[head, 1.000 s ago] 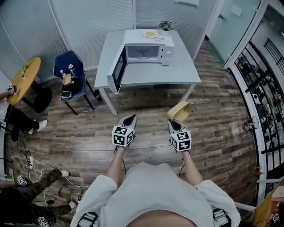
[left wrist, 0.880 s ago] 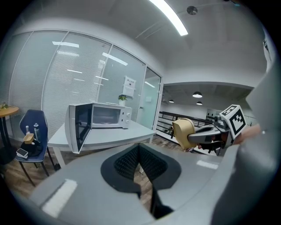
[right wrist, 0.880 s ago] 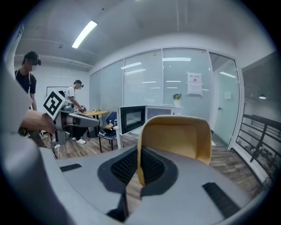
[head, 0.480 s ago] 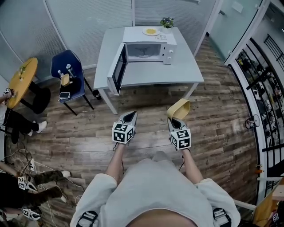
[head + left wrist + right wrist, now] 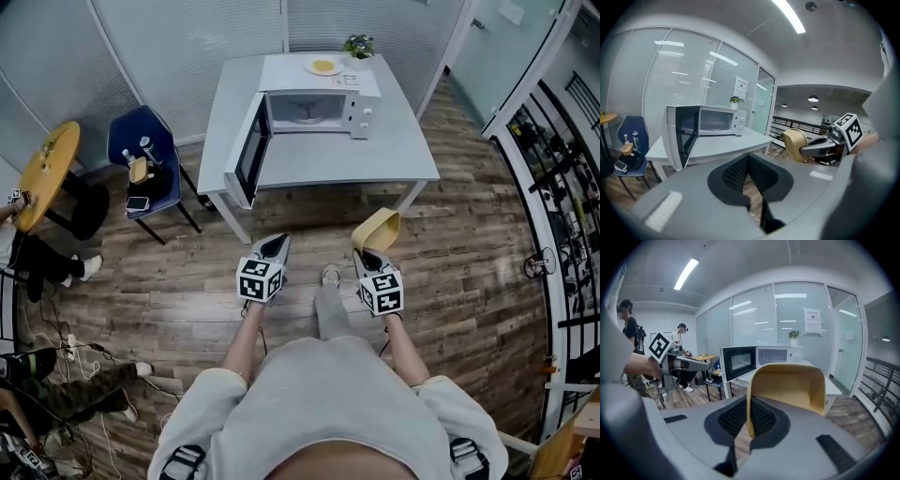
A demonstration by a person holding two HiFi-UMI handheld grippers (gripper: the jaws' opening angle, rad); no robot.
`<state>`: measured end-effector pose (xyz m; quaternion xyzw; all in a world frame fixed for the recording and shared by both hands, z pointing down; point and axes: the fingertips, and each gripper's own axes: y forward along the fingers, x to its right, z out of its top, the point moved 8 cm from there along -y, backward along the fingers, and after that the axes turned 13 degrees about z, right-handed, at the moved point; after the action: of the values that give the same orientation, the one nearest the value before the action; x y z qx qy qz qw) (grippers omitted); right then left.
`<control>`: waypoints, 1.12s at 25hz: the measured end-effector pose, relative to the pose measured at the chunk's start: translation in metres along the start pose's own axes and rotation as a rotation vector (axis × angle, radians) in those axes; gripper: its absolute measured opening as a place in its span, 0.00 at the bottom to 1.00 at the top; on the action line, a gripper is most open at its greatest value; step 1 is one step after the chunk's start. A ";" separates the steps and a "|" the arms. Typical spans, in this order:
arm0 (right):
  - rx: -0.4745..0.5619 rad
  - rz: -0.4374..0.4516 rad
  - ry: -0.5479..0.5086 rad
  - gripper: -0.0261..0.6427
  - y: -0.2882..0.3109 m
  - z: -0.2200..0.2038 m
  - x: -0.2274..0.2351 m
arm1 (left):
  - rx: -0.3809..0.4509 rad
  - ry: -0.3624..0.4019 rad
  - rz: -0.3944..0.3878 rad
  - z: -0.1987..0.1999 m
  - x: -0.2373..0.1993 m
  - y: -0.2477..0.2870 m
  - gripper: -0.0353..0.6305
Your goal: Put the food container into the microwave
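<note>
Approach stage, head view and both tool views. The right tool (image 5: 366,255) is clenched on one thin side wall of the tan food container (image 5: 377,230), which is carried in the air over the wooden floor (image 5: 469,272), tipped so that its open mouth faces the carrier; no contents are visible. The left tool (image 5: 273,247) has its pads pressed together on nothing. The microwave (image 5: 309,111) stands well apart, at the far part of the white surface (image 5: 394,155), its cavity exposed; the microwave door (image 5: 246,155) is swung out over the near left edge of that surface.

Probable hazards, as judged from this arrangement: the pinch bears on a single wall edge, so the container may pivot or slide out under a jolt; too hard a squeeze may buckle the wall; the container appears wide beside the cavity mouth, so a skewed entry may catch its rim on the frame; the tipped attitude needs levelling before release, or it may land on its side; the projecting door lies on the left tool's side and may be struck, swinging it toward shut across the path.
</note>
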<state>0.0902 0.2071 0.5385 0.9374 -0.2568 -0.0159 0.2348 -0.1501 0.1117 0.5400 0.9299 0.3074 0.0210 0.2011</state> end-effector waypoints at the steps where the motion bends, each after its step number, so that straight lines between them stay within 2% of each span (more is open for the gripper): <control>1: 0.002 0.005 -0.001 0.06 0.006 0.002 0.006 | -0.002 0.000 0.004 0.002 -0.003 0.007 0.07; 17: -0.020 0.114 -0.028 0.06 0.100 0.060 0.133 | -0.032 -0.017 0.059 0.067 -0.030 0.144 0.07; 28: -0.052 0.229 -0.059 0.06 0.174 0.101 0.202 | -0.061 -0.052 0.124 0.104 -0.058 0.229 0.07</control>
<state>0.1682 -0.0669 0.5448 0.8947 -0.3683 -0.0232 0.2516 -0.0511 -0.1269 0.5382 0.9408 0.2431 0.0188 0.2355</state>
